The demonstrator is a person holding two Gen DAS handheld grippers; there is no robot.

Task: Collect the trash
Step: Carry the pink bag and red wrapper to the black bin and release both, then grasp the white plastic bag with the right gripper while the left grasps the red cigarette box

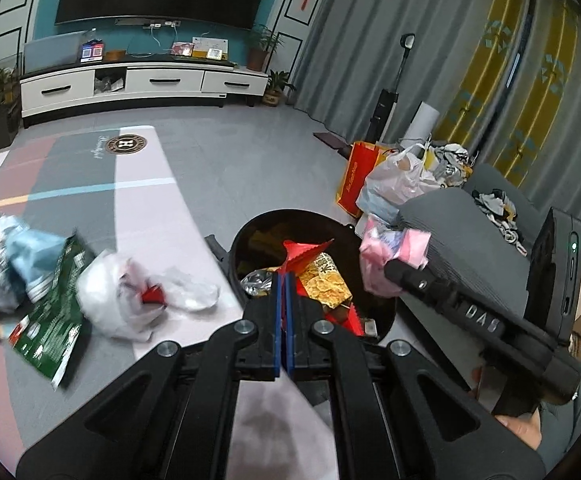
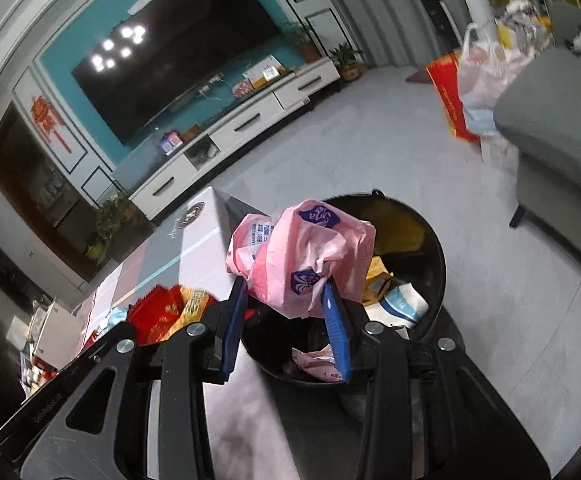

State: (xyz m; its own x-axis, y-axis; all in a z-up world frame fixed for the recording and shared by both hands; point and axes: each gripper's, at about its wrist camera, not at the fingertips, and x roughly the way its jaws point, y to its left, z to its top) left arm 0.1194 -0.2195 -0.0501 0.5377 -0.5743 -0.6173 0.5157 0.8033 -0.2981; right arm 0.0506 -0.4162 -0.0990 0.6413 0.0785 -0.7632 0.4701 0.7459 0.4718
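I'm getting even, fairly dim indoor light in both wrist views, with colours reading cool and grey. In the right wrist view a cluster of ceiling lamps is glaring as white spots off the dark television screen [image 2: 162, 76] at the upper left of the frame. Shadows are staying soft. The fisheye is bending everything toward the edges, and black corners are vignetting both frames. In the left wrist view the wrappers on the table [image 1: 138, 216] at the left edge are smearing with motion blur, and the curtains [image 1: 470, 60] at upper right are looking soft. Near parts at the bottom of each frame are out of focus.
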